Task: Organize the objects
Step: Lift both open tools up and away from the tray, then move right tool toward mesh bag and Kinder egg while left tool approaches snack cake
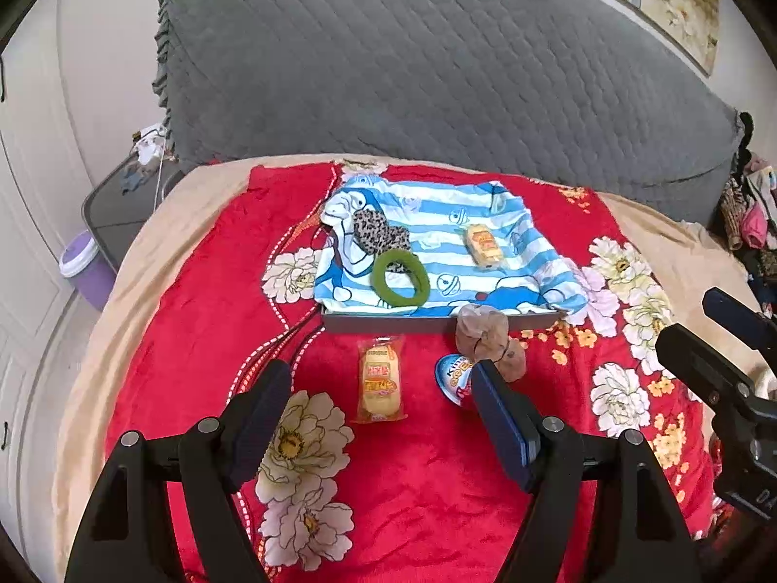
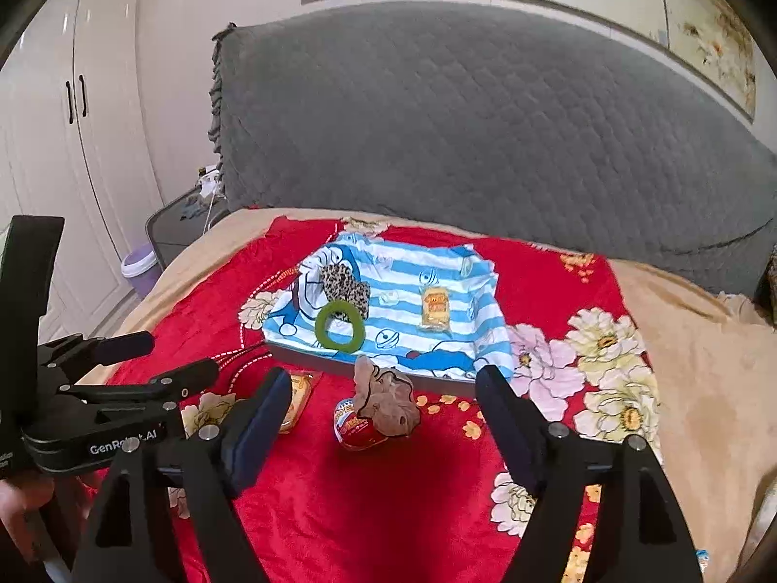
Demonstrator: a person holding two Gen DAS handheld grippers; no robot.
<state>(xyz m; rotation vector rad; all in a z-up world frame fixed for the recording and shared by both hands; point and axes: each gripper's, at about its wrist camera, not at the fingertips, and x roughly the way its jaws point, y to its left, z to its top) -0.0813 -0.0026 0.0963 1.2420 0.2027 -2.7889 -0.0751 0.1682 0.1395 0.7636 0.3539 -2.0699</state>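
Where the red flowered blanket (image 1: pixel 413 461) covers the bed, a shallow grey tray (image 1: pixel 388 323) lined with a blue-and-white striped cloth (image 1: pixel 437 238) sits near the middle and serves as the reference point. Behind the tray rises a grey quilted headboard cover (image 1: pixel 437 63); beyond that is a pale wall with framed pictures. Off the tray's left side, past the bed edge, stand a dark side table (image 1: pixel 121 209), a purple bin (image 1: pixel 85 262) and white wardrobe doors (image 2: pixel 73 145).

Inside the tray lie a leopard-print hair tie (image 1: pixel 376 235), a green hair ring (image 1: pixel 400 278) just in front of it and overlapping it, and a small yellow snack packet (image 1: pixel 484 244) toward the tray's right half.

In front of the tray, on the blanket, lie three more items: a larger yellow wrapped snack (image 1: pixel 380 387), a brown hair tie (image 1: pixel 490 340) close against the tray's front wall, and a red, white and blue egg-shaped treat (image 2: pixel 357 430) touching that brown tie.

Left gripper (image 1: pixel 381 418): held above the blanket in front of the tray, angled downward, jaws spread wide with nothing between the pads; the wrapped snack lies on the blanket below the gap.

Right gripper (image 2: pixel 383 430): held beside the left one, also in front of the tray and angled downward, jaws wide and gripping nothing; the egg treat and brown tie lie on the blanket below the gap. A hand (image 2: pixel 19 510) shows at the lower left edge of the right wrist view, beneath the left gripper's body.
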